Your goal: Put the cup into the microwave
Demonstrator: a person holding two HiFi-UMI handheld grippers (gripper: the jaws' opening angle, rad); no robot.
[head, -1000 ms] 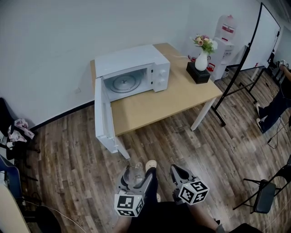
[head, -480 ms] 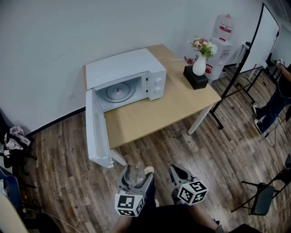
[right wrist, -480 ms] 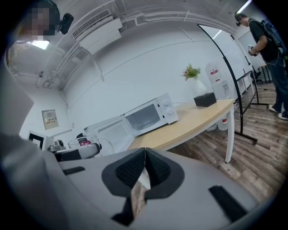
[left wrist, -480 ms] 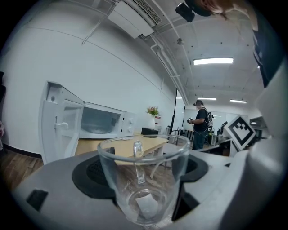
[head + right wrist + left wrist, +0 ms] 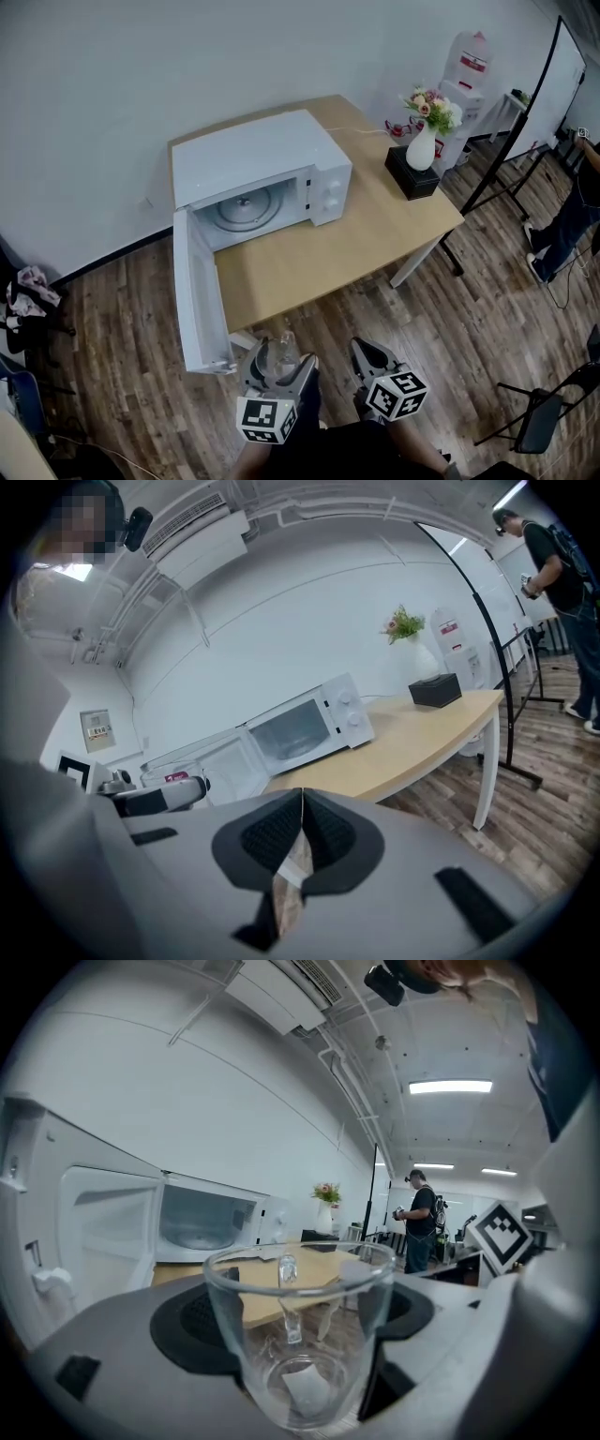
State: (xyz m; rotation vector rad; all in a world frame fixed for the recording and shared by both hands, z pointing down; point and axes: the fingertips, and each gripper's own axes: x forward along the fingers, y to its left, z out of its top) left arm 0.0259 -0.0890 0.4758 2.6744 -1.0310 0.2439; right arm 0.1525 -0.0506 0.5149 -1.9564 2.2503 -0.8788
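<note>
Head view: now nearer the microwave point(image 5: 258, 169), almost reachable, with cup point(image 5: 300, 1335) pinched in left gripper point(image 5: 278, 367) and right gripper point(image 5: 368, 352) squeezed shut.

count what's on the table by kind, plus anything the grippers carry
white microwave: 1
black box: 1
white vase of flowers: 1
glass cup, held in the left gripper: 1
total: 4
</note>
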